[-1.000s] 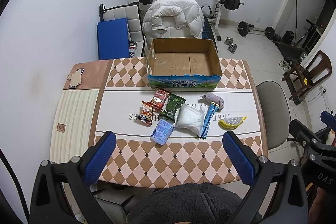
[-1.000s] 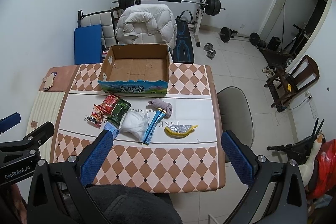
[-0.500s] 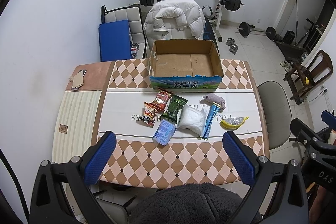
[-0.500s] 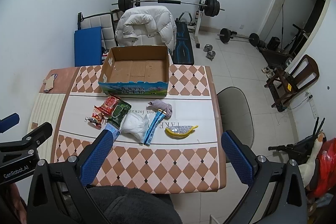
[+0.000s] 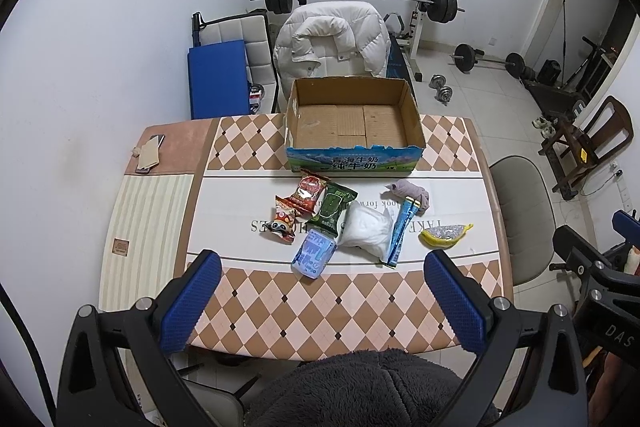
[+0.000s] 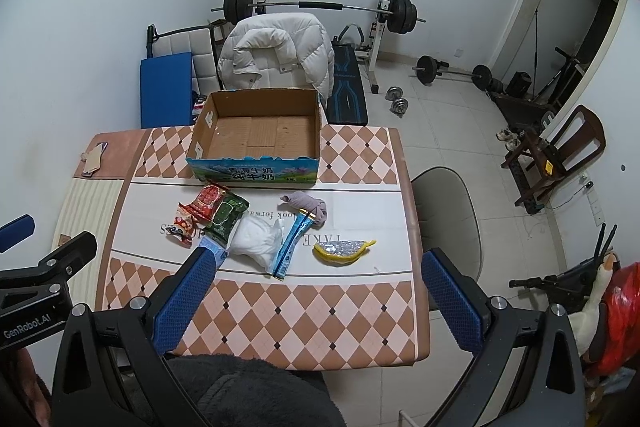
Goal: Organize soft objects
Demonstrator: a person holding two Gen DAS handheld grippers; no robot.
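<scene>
item: left gripper (image 5: 322,301), hanging high over the near table (image 5: 320,307) edge, jaws spread wide, gripping nothing, touching nothing. item: right gripper (image 6: 316,301), likewise gaping and carrying nothing, sitting at 3 o'clock of the left one. item: soft packets, lying in a loose cluster mid-table: blue tissue pack (image 5: 313,253) nearest, white pouch (image 5: 366,233) at its 2 o'clock, blue stick sachet (image 5: 402,233), yellow banana-shaped pouch (image 5: 444,235) at 3 o'clock, green wipes pack (image 5: 333,207), two red snack bags (image 5: 298,207), purple cloth (image 5: 408,191) further on. item: cardboard box (image 5: 352,125), standing open and empty at 12 o'clock, just beyond the cluster. handling note, as judgement: descending on the nearest pack first, pinching gently across its narrow width, is likely sparing the neighbours.
</scene>
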